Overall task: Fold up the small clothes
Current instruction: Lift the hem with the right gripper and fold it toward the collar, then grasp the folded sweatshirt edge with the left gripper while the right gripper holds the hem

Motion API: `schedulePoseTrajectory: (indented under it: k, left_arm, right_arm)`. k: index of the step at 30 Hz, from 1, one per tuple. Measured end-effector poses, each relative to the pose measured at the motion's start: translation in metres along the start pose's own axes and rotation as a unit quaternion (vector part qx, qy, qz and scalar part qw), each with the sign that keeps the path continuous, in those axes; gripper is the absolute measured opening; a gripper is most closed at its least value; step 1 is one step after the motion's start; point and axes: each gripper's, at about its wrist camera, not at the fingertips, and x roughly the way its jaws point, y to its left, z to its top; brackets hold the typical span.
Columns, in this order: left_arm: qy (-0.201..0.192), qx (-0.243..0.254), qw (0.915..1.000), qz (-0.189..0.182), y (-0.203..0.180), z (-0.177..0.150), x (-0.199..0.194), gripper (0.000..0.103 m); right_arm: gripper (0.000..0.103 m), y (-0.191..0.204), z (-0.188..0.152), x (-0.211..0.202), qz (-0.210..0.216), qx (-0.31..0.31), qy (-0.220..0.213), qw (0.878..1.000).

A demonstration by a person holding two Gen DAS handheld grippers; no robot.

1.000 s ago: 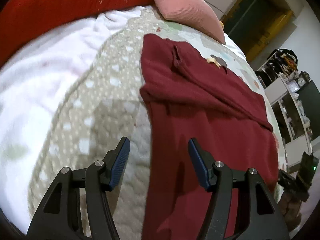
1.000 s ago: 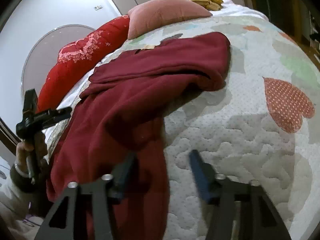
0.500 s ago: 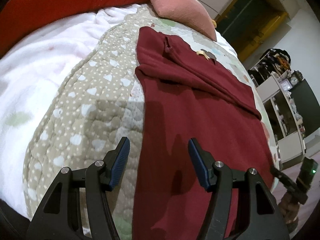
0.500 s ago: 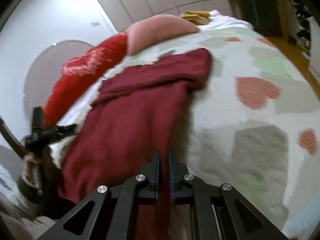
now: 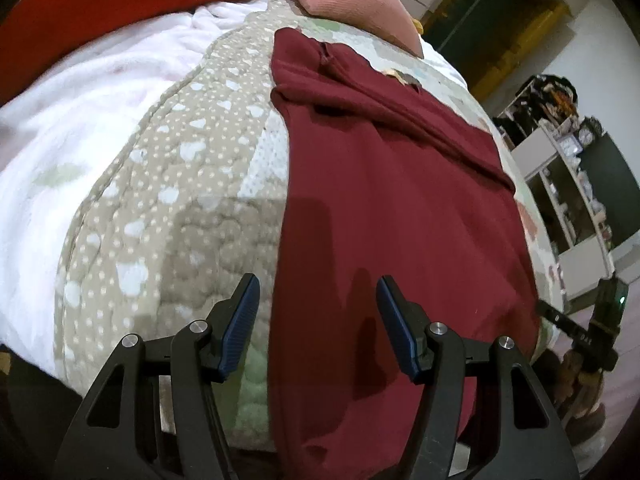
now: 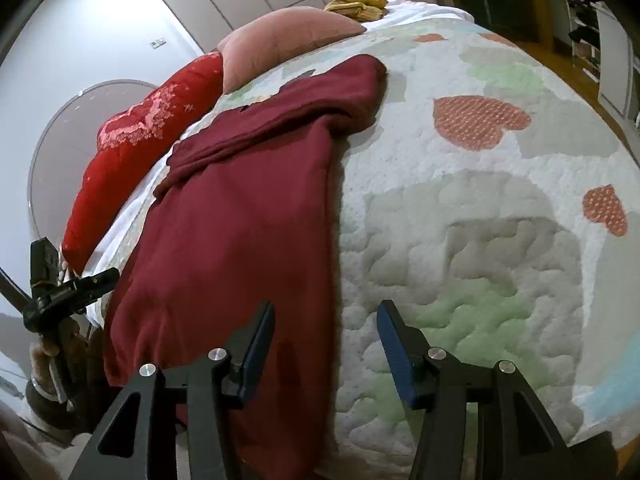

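Bed quilt (image 6: 480, 208) carrying dark red garment (image 5: 392, 208), laid lengthwise, far end already doubled over near pink pillow (image 5: 348, 4), near end draped over quilt edge. Left tool (image 5: 316, 320) released, straddling garment's left edge. Right tool (image 6: 326, 340) released at its right edge. Advised: pinch both near corners evenly, lift together, carry toward pillow, keep edges aligned.

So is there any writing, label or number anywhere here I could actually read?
No readable text.
Right gripper, seen from the left wrist: faint pale marks on its black arm, too small and blurred to read.
Maroon garment, heart-patterned quilt, red embroidered cushion: patterns only, no words.
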Motion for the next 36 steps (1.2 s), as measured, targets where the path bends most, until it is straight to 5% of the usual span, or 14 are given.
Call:
schedulePoseTrajectory:
  k: [4,7,14,16,18,19,27,36]
  left_arm:
    - [-0.001,0.008,0.9999,0.009,-0.004,-0.009,-0.004,0.061]
    - [0.006,0.004,1.0000,-0.001,-0.006,-0.014,-0.008,0.061]
    - [0.035,-0.008,0.9992,-0.015,-0.003,-0.035,-0.018,0.061]
    - [0.044,-0.013,0.9988,-0.017,0.000,-0.045,-0.023,0.061]
    - [0.053,-0.015,0.9983,-0.017,0.001,-0.054,-0.024,0.061]
    - [0.060,-0.013,0.9980,-0.016,0.001,-0.059,-0.024,0.061]
    - [0.103,-0.030,0.9937,-0.030,0.005,-0.081,-0.011,0.061]
    - [0.120,-0.027,0.9919,-0.033,0.000,-0.083,-0.006,0.061]
  right_arm:
    - [0.040,0.008,-0.003,0.004,-0.007,-0.021,-0.002,1.000]
    - [0.007,0.014,-0.005,0.003,-0.022,-0.052,0.013,0.998]
    - [0.007,0.016,-0.008,-0.015,-0.028,-0.063,0.010,0.998]
    - [0.011,0.013,-0.012,-0.023,0.001,-0.043,0.009,0.999]
    - [0.044,0.010,-0.018,-0.026,0.029,-0.025,0.028,0.999]
    - [0.049,0.010,-0.023,-0.027,0.031,-0.022,0.036,0.999]
    - [0.049,0.005,-0.062,-0.026,0.053,-0.018,0.107,0.993]
    - [0.049,0.015,-0.086,0.020,0.077,-0.011,0.166,0.983]
